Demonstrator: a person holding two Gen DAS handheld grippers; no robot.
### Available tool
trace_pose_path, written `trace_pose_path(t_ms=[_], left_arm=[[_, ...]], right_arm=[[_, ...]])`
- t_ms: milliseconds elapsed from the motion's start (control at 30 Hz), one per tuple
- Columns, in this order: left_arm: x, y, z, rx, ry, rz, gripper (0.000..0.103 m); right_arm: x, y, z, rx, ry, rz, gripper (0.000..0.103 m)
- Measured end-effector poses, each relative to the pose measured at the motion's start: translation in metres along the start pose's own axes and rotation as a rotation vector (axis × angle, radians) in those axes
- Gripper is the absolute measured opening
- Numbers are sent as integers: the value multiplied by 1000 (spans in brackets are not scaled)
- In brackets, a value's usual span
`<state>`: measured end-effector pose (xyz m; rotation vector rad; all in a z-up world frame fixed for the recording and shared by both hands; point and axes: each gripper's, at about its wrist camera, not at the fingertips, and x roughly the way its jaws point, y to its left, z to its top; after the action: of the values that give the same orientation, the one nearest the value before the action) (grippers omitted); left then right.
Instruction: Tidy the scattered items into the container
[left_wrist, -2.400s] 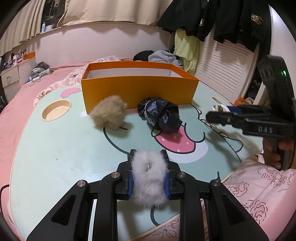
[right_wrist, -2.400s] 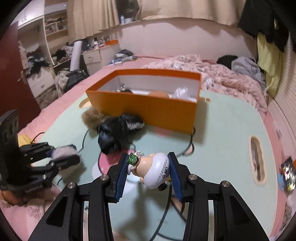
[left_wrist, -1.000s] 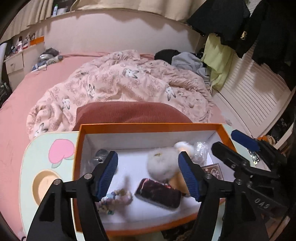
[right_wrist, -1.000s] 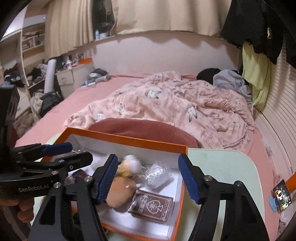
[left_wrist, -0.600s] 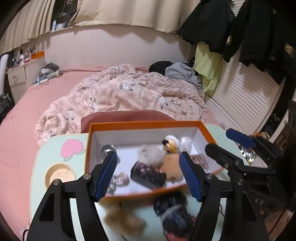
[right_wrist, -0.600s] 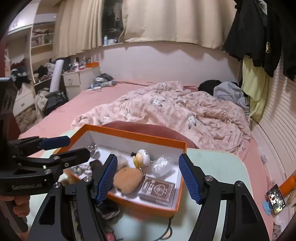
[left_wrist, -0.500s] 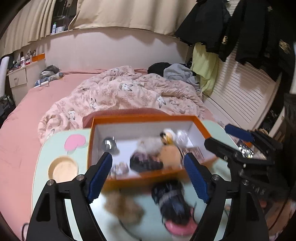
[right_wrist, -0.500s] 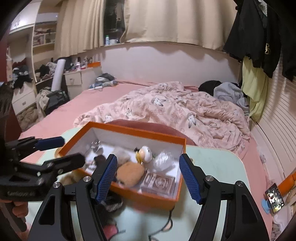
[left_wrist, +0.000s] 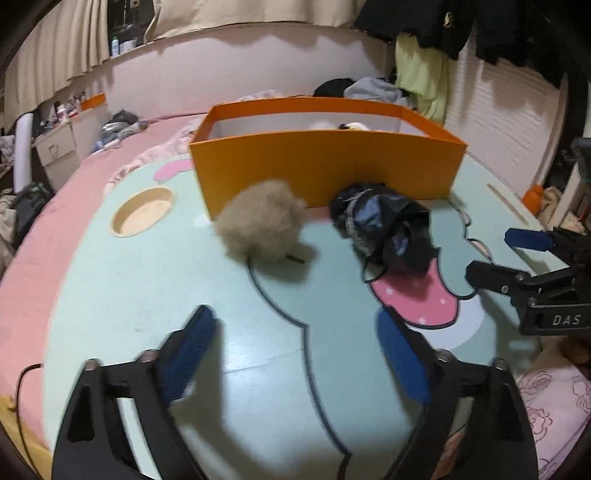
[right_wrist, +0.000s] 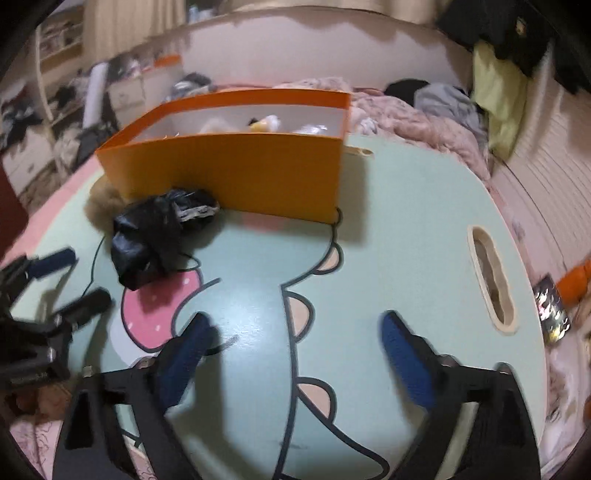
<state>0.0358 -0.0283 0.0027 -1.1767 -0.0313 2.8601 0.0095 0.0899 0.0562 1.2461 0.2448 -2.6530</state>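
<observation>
A: What's left out on the worktop (left_wrist: 129, 295)?

B: Two things, both at the foot of the orange box (left_wrist: 325, 166): a tan fur ball (left_wrist: 260, 229) left of centre in the left view, and a crumpled black bag (left_wrist: 384, 229) to its right.

A: And the tools?

B: The left tool (left_wrist: 295, 343) and right tool (right_wrist: 295, 343) are both empty, jaws opening wide (nothing between them), tilted down at the worktop, probably to fit those bulky things.

A: The box?

B: Upper centre, some items already inside.
</observation>
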Motion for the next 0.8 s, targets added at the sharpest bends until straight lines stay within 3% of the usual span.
trace_pose_path(t_ms=[800], left_arm=[[4,1,-3,8,-19,-9,103]], right_arm=[[2,1,2,-36,-15,19,103]])
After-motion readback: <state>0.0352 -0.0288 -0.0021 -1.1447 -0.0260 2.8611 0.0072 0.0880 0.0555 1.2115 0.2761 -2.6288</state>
